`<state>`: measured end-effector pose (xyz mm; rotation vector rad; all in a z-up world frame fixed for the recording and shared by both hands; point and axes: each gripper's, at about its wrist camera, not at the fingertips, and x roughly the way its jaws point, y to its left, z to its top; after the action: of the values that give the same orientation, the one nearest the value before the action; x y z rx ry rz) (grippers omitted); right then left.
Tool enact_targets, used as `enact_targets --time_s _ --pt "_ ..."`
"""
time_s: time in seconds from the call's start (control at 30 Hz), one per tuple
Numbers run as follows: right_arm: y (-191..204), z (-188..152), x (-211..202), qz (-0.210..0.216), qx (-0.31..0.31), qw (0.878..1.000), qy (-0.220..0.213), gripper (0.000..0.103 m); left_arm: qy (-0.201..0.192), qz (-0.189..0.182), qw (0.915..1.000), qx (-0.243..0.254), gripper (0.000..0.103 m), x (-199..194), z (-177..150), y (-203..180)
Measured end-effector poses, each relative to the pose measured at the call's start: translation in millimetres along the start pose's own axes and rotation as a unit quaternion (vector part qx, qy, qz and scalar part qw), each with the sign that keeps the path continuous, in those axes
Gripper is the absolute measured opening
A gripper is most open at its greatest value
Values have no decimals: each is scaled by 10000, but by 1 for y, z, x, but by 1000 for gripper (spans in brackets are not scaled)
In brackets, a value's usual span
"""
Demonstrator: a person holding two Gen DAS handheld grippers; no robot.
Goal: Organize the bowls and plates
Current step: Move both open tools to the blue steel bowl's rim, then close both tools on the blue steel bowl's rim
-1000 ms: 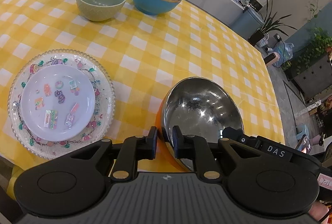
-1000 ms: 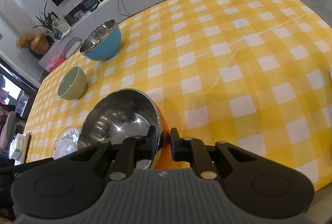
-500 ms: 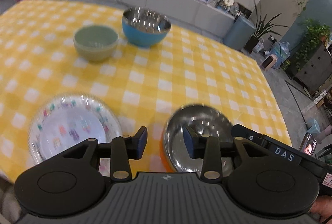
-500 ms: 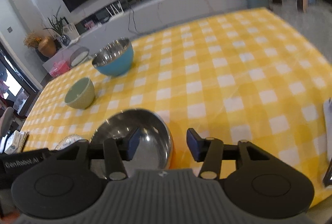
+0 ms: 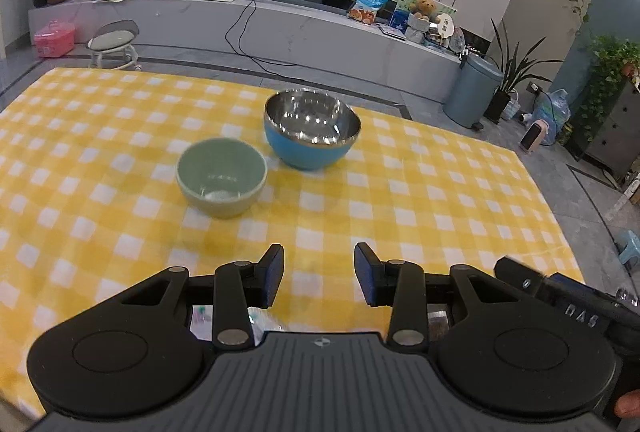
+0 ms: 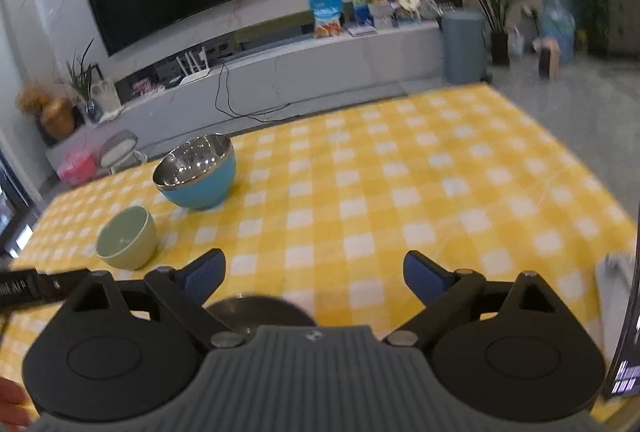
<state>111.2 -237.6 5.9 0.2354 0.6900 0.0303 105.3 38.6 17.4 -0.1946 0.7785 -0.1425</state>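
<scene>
Both claws hold nothing: left claw [image 5: 319, 274] half-wide, right claw [image 6: 314, 277] opening wide. Looks like between bowls; next grab probably the green bowl [image 5: 221, 181] beside the blue bowl [image 5: 311, 139].

White letters "DAS" stood on the black bar [image 5: 582, 318] at right edge of left wrist view, prob. part of the other gripper; the letters were slightly blurred but legible; in right wrist view a black bar [image 6: 24, 288] at left edge carried pale print, cut off and too blurred to read; snack bag [image 5: 368, 6] on the far counter had printing too small to make out; a screen [image 6: 626, 380] at lower right edge showed glowing marks, not legible; no other text or nos. readable.
</scene>
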Motion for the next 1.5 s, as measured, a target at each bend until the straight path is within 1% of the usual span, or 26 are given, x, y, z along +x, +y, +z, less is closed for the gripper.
enact_targets --time_s 0.07,0.17,0.33,0.5,0.57,0.7,0.77,0.9,0.97,1.03,1.07,1.2,1.23,1.27,1.3,1.37,1.4,1.43,1.47,1.5 --pt "6 9 9 94 -11 9999 110 94 14 -8 10000 -26 54 5 11 4" --pt "16 22 22 152 -58 9997 206 93 68 -9 10000 -9 57 16 27 7" --pt "39 44 50 185 -227 9990 329 93 130 -28 9999 61 58 36 51 12" --pt "50 68 80 303 23 9978 594 93 87 -120 9999 66 61 59 73 15" --pt "53 78 92 351 159 9967 718 92 83 -123 9998 154 61 70 82 15" --pt "57 98 118 370 306 9949 884 88 192 -113 9996 157 61 94 100 19" --pt "62 106 129 339 312 9946 931 85 251 -52 9996 99 61 110 109 24" --pt "73 116 155 294 251 9942 1008 82 292 121 9994 133 61 137 120 33" --pt "75 117 168 345 372 9923 1126 78 338 237 9990 195 61 152 124 36" --pt "77 119 182 377 517 9899 1263 72 456 421 9979 210 60 166 125 40" --pt "78 119 187 358 553 9892 1310 71 500 460 9975 205 60 172 125 42" --pt "84 118 209 277 588 9864 1509 60 629 405 9971 127 50 187 125 47" --pt "86 117 214 280 613 9852 1575 57 654 374 9971 95 45 189 125 48" --pt "86 116 218 317 662 9839 1631 54 682 358 9970 90 38 191 125 48" --pt "86 115 220 356 719 9828 1666 51 704 358 9968 95 35 192 125 48" --pt "86 114 223 400 791 9810 1727 45 752 355 9965 105 24 194 124 47" --pt "86 114 224 440 822 9803 1740 40 763 383 9963 113 21 195 124 46" --pt "87 114 224 501 846 9796 1751 32 775 405 9961 134 14 195 125 46" --pt "88 114 224 561 873 9789 1762 28 772 459 9959 145 11 195 125 46" --pt "88 115 224 612 911 9780 1773 20 761 456 9960 130 11 195 125 48"
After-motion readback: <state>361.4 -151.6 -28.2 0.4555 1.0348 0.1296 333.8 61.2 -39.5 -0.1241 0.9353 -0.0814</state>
